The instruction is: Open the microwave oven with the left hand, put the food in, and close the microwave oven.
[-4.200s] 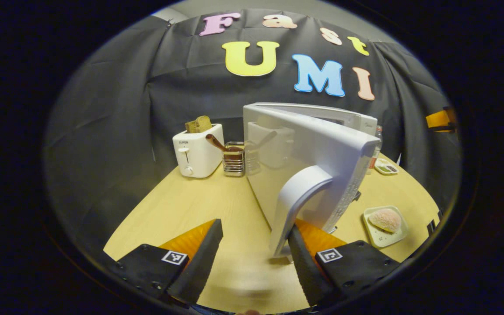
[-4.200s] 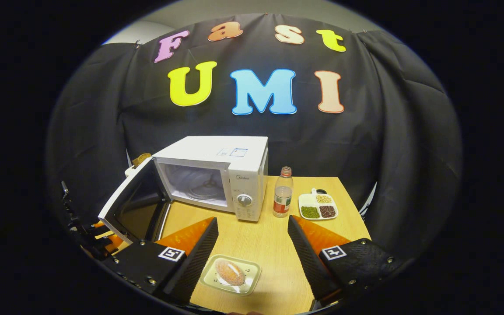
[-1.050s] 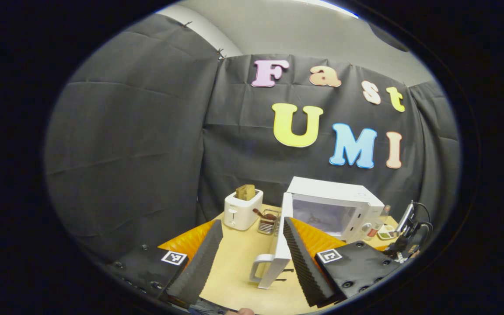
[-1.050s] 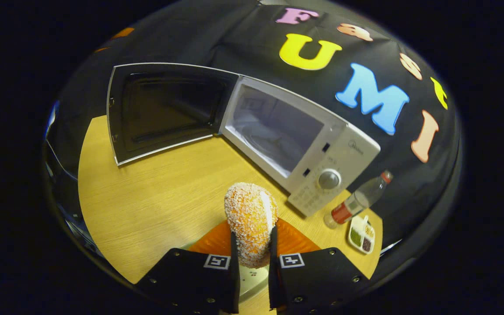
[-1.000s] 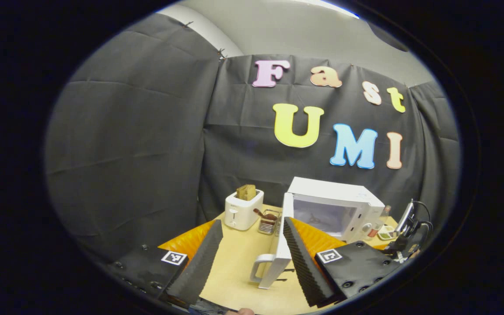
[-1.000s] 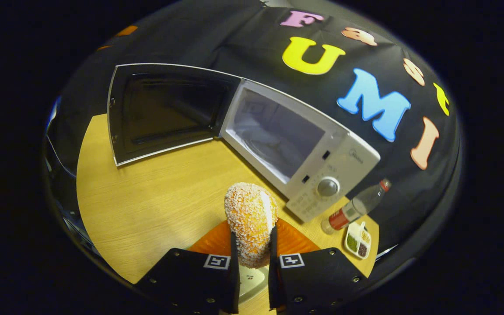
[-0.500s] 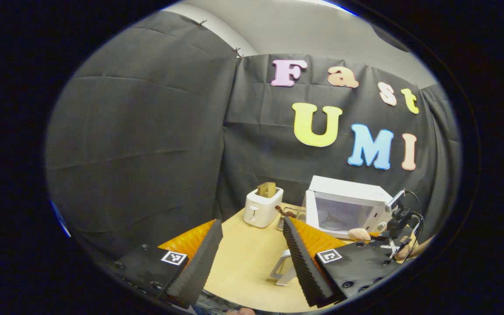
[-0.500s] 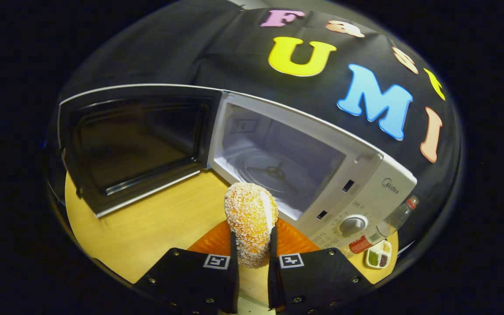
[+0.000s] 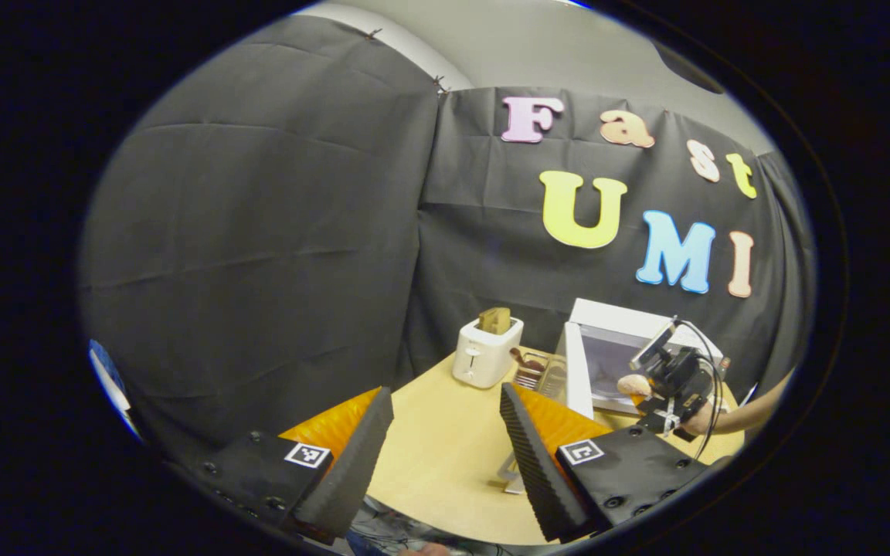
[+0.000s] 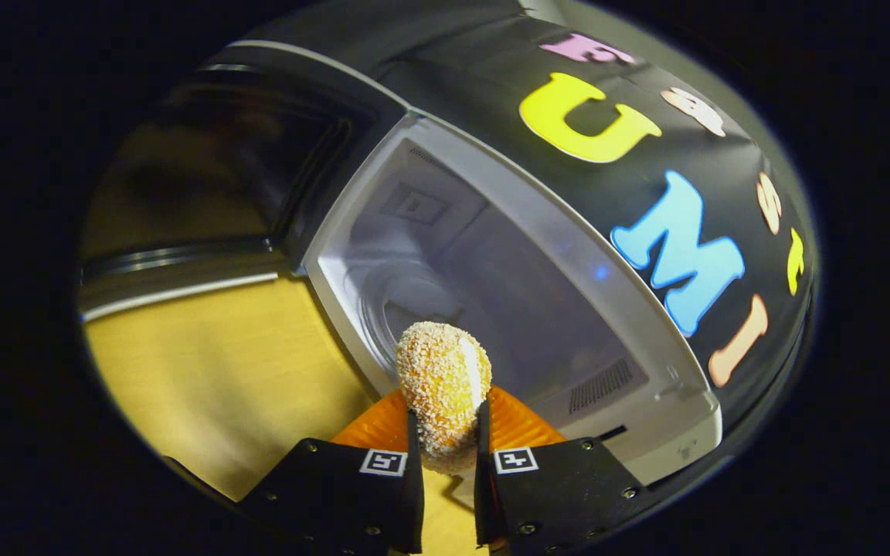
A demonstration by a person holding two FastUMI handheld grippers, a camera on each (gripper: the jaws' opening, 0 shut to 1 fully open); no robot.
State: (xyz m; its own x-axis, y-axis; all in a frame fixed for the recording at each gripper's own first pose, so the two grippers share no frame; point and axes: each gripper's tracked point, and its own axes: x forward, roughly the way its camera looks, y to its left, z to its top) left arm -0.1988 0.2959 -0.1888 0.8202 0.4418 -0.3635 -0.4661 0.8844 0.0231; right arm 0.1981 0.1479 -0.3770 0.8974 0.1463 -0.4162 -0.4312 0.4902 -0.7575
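- The right gripper [image 10: 445, 455] has its fingers clamped on the food [image 10: 443, 390], a rounded orange piece coated in pale crumbs, one finger pressing on each side.
- In the right gripper view the food hangs just before the open mouth of the microwave oven [image 10: 507, 278]; whether it has crossed the threshold cannot be told.
- The oven's cavity is pale inside, with a round turntable [image 10: 399, 309] on its floor and a vent grille [image 10: 599, 384] on the right-hand wall.
- The oven's door [image 10: 205, 177] stands swung wide to the left of the cavity, its dark window toward the camera.
- The wooden counter [image 10: 221, 363] lies below the door and the oven's front.
- No brand or label on the oven can be read in either view; each gripper bears small square black-and-white markers near its fingers, which carry a pattern and no words.
- The left gripper [image 9: 445, 448] has its fingers wide apart, holding nothing, above the near edge of the counter [image 9: 445, 455] and well back from the oven.
- In the left gripper view the microwave oven [image 9: 623, 347] sits at the far right of the counter with its door [image 9: 572, 371] edge-on.
- There the right gripper [image 9: 665, 378], held by a hand [image 9: 700, 421], carries the food [image 9: 634, 384] at the oven's front.
- A white toaster [image 9: 486, 354] with bread [image 9: 494, 319] in its slot stands left of the oven, and a wire holder [image 9: 530, 372] with a brown utensil sits between them.
- Any writing on the toaster is too small to read.
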